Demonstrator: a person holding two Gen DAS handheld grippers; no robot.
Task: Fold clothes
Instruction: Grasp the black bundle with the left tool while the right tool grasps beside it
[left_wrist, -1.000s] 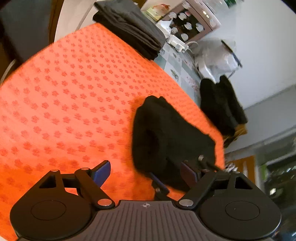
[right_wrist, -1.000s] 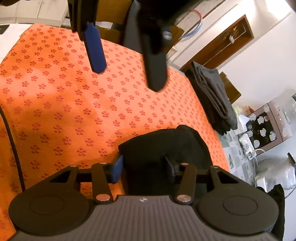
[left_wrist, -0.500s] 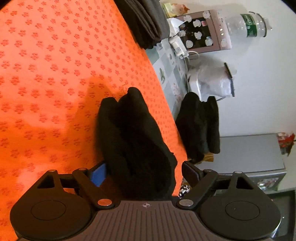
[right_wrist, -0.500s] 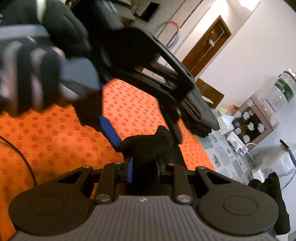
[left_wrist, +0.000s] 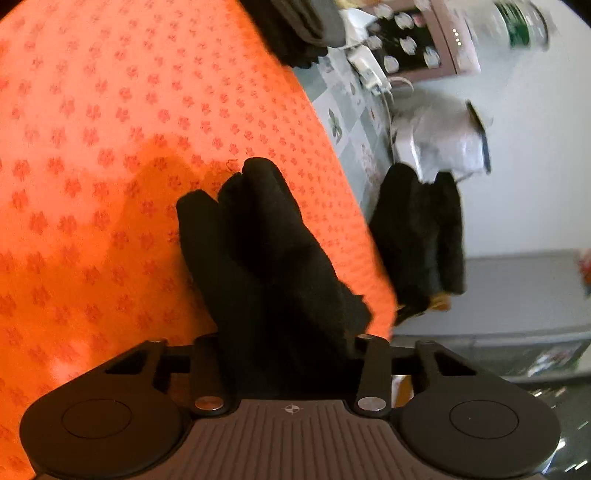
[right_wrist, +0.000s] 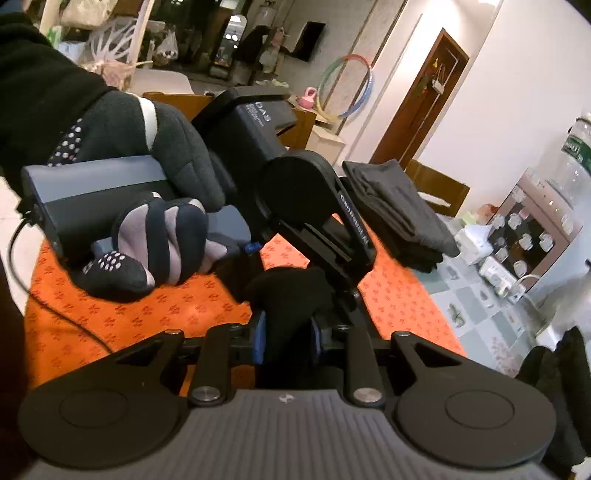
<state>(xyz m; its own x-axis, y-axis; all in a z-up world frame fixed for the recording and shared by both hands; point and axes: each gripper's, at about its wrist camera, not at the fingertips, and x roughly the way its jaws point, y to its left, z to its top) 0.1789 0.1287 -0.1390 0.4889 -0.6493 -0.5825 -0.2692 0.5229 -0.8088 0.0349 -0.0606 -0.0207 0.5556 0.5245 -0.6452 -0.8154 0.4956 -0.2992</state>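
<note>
The counter (left_wrist: 110, 147) wears an orange cloth printed with small darker flowers, filling the left wrist view from 7 to 12 o'clock. On it, near the right edge, lies the black garment (left_wrist: 266, 258), bunched into thick folds. The left tongs (left_wrist: 288, 347) straddle its near end with fabric packed between the arms; the pads are hidden, so it cannot be told whether they grip. At 12 o'clock a folded dark grey stack (left_wrist: 303, 26) sits at the counter's far edge. At 3 o'clock more black clothing (left_wrist: 421, 229) hangs beside a white wall, and at 1 o'clock stands an appliance (left_wrist: 424, 48) dotted with white stickers, on a tiled cloth.

In the right wrist view, a gloved hand (right_wrist: 147, 236) at 9 o'clock holds the other tool, whose arm bears partly legible white lettering (right_wrist: 352, 218). The right tongs (right_wrist: 286, 339) are closed onto the black garment, blue pads pressing both sides. At 12 o'clock a hoop (right_wrist: 345, 86) leans on the wall; at 1 o'clock is a brown door (right_wrist: 421, 96).
</note>
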